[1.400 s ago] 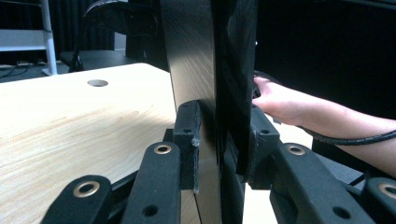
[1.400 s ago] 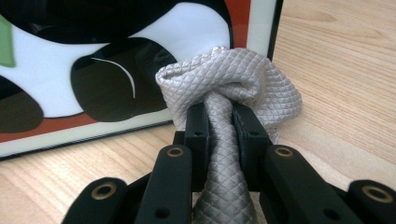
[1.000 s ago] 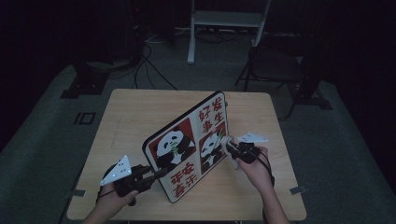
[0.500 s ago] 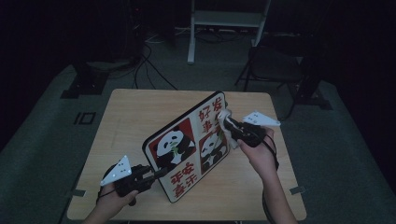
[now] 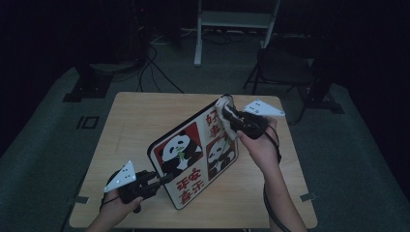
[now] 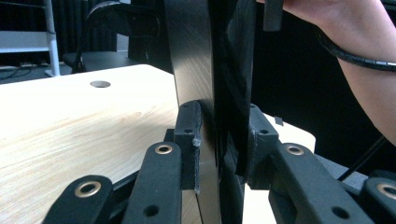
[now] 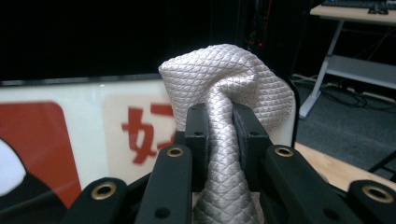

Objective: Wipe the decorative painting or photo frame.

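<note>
The panda board (image 5: 196, 157) stands tilted on its lower edge near the table's (image 5: 140, 116) front edge, leaning up toward the far right corner. The left gripper (image 5: 162, 180) sits at its lower left corner, jaws on either side of the board. The right gripper (image 5: 227, 112) is at the upper right corner, where the cloth (image 7: 229, 93) seems to touch the board's face.

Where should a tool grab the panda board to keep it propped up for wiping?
At the panda board's near lower corner, coming in edge-on from the left, one jaw on each face. It is thin, flat and stands tilted up, and the left tool already clamps there, clear of the cloth.
</note>
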Available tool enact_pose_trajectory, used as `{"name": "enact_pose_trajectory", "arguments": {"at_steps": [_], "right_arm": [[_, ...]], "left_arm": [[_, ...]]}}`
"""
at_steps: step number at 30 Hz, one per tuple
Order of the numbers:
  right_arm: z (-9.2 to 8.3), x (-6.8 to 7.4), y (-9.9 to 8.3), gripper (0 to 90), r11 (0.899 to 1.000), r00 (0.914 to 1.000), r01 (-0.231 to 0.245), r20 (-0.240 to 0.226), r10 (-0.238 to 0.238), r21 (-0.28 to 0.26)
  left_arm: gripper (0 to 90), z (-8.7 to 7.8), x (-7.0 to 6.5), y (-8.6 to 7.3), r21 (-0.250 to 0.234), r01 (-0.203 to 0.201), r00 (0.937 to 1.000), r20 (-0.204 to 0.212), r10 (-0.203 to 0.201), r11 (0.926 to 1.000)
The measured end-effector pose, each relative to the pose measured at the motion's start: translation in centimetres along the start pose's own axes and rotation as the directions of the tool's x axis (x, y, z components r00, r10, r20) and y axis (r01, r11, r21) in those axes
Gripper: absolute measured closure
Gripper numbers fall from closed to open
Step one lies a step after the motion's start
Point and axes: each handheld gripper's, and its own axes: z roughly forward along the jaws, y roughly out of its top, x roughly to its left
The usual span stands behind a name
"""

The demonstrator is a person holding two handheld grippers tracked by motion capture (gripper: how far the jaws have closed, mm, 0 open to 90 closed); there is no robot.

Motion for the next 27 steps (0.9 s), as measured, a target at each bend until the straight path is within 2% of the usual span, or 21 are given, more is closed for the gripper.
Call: {"name": "enact_pose_trajectory", "arguments": {"at_steps": [5, 10, 12, 15, 27], "right_arm": [[0.4, 0.2, 0.9, 78.0, 1.000, 0.9998, 0.009, 0.015, -0.009, -0.016], [1.0, 0.1, 0.8, 78.0, 1.000, 0.9988, 0.020, 0.044, -0.021, 0.009], [1.2, 0.0, 0.6, 78.0, 1.000, 0.9987, 0.013, 0.049, -0.014, 0.016], [1.5, 0.0, 0.0, 78.0, 0.999, 0.9977, 0.027, 0.061, -0.029, 0.037], [1.8, -0.2, -2.1, 78.0, 0.996, 0.9972, 0.028, 0.066, -0.034, 0.088]], "left_arm": [[72.7, 0.0, 0.0, 0.0, -0.001, 0.002, 1.0000, 0.004, -0.002, 1.0000], [72.5, 0.0, 0.1, 0.0, 0.003, -0.003, 1.0000, 0.009, 0.003, 1.0000], [72.5, 0.0, 0.1, 0.0, 0.004, -0.004, 0.9999, 0.010, 0.004, 1.0000], [72.3, -0.1, 0.1, 0.0, 0.006, -0.002, 1.0000, 0.010, 0.002, 1.0000], [72.0, 0.0, 0.1, 0.0, 0.011, -0.007, 1.0000, 0.006, 0.007, 0.9999]]}}
